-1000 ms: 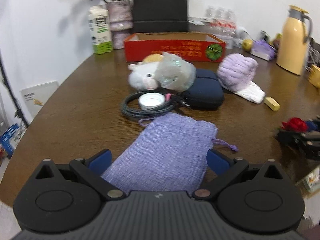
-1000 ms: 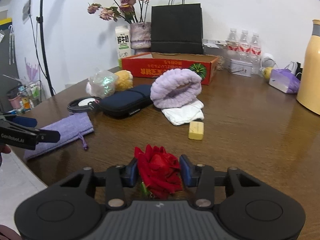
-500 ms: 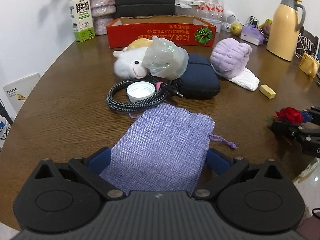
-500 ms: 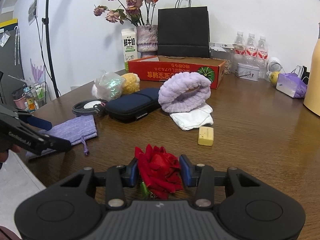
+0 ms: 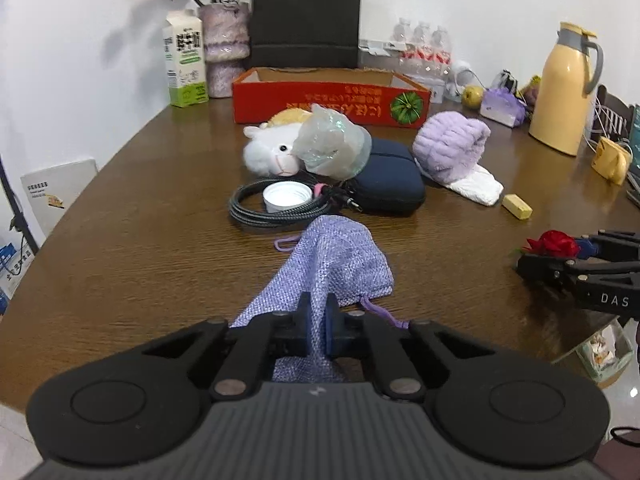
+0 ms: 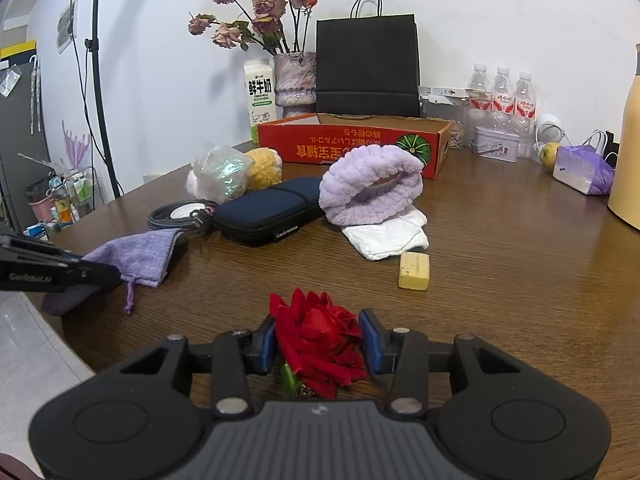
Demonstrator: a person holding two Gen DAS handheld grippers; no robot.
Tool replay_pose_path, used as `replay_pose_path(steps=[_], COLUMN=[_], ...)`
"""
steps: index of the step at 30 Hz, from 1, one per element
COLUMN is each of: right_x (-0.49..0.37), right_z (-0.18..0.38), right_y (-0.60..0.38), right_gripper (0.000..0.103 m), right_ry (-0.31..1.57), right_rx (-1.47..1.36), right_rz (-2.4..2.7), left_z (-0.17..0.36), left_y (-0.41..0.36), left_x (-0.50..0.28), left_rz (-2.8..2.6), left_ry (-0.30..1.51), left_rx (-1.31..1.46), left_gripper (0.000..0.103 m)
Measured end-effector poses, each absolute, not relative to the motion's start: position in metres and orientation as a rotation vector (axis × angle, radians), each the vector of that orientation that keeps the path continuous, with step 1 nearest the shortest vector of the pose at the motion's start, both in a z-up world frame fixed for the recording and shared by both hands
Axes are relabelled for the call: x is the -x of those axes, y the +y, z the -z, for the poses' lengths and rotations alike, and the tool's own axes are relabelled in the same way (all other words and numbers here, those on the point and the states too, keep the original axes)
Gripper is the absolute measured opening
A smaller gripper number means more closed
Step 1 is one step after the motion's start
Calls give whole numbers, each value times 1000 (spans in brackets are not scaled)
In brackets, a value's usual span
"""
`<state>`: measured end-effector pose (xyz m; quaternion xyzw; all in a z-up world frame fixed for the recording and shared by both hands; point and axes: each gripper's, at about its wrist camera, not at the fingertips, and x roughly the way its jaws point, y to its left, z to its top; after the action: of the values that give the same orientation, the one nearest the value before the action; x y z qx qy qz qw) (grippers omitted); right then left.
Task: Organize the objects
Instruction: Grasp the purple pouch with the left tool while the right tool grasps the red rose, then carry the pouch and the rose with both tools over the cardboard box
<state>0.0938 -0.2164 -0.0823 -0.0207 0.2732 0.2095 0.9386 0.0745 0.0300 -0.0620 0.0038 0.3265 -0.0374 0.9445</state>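
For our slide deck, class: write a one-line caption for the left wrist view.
Left gripper shut on a bunched purple drawstring pouch on a cluttered wooden table.

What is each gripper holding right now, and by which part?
Left gripper pinches the purple pouch at its bunched near end. Right gripper clamps the red rose by its bloom.

Two claws are showing: the left claw point(image 5: 318, 322) and the right claw point(image 6: 320, 340). Sitting on the surface point(image 5: 140, 248) are one purple pouch point(image 5: 332, 264), one red rose point(image 6: 318, 336), one dark blue case point(image 5: 390, 184), one plush toy point(image 5: 272, 152), one coiled cable point(image 5: 256, 210), one red box point(image 5: 332, 98), three water bottles point(image 6: 502, 92), one milk carton point(image 5: 184, 62).
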Motion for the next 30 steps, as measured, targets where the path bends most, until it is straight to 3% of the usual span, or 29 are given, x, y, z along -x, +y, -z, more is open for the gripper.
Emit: replay_pose_path(steps=[30], right_x=[-101], right_z=[34], right_y=[-195], right_gripper=[37], right_ry=[431], right_rx=[23], right_rz=[-470], left_z=[7], left_y=[13], left_x=[-68], left_rz=[74], left_ry=[422], left_rx=[18], left_gripper=[6])
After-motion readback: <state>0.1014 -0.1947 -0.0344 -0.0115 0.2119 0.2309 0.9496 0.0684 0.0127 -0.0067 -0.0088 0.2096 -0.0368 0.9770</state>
